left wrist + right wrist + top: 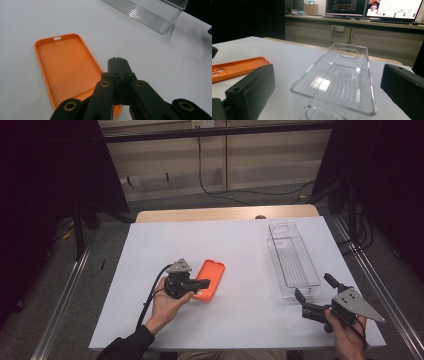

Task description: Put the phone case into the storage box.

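Orange phone case beside closed left tongs

The left tongs point(204, 283), shut and empty, overlap the near end of the orange case point(210, 279); its long axis runs away. Right tongs point(315, 296) stand open, far off.

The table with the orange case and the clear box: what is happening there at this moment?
A person holds a gripper in each hand over a white table. The left gripper, its jaws shut and holding nothing, sits at the near end of an orange phone case that lies open side up. The right gripper, jaws open, points at the near end of a clear plastic bin, which is empty. Neither thing is gripped.
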The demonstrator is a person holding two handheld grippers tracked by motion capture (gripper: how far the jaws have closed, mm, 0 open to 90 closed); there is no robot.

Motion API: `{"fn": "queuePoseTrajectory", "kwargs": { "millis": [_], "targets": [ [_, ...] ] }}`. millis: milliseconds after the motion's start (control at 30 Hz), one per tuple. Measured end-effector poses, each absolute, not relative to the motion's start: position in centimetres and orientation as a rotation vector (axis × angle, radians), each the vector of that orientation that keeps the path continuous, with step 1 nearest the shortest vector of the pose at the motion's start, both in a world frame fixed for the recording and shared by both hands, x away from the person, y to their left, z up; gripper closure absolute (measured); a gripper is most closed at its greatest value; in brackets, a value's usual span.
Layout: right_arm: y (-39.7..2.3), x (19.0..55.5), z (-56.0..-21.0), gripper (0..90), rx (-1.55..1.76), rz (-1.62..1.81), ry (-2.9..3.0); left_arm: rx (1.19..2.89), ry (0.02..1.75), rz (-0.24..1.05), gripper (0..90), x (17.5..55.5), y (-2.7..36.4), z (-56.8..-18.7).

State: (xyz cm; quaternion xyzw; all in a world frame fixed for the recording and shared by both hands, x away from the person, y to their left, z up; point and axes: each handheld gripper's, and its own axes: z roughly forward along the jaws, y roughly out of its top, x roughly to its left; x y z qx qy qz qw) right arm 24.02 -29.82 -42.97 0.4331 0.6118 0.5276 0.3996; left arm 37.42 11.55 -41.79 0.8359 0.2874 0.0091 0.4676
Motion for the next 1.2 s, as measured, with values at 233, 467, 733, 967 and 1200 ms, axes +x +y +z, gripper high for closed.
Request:
{"fn": "queuePoseTrajectory", "kwargs": {
  "millis": [233, 467, 733, 967, 1200],
  "targets": [
    [-29.9, 24.0, -43.0, 0.0, 1.095, 1.333, 1.549, 2.131, 0.737, -0.001, 90.0, 37.6, 10.3, -42.1],
    [-29.8, 24.0, -43.0, 0.0, 1.095, 1.333, 1.549, 2.21, 0.747, -0.026, 90.0, 37.3, 9.2, -42.8],
    [-29.8, 24.0, -43.0, 0.0, 1.096, 1.334, 1.552, 2.228, 0.727, -0.064, 90.0, 36.9, 8.6, -43.5],
    [-29.8, 24.0, -43.0, 0.0, 1.097, 1.335, 1.554, 2.252, 0.723, -0.074, 90.0, 36.7, 8.2, -44.0],
    [-29.8, 24.0, -43.0, 0.0, 1.098, 1.335, 1.557, 2.248, 0.737, -0.081, 90.0, 36.8, 8.6, -44.2]
  ]
}}
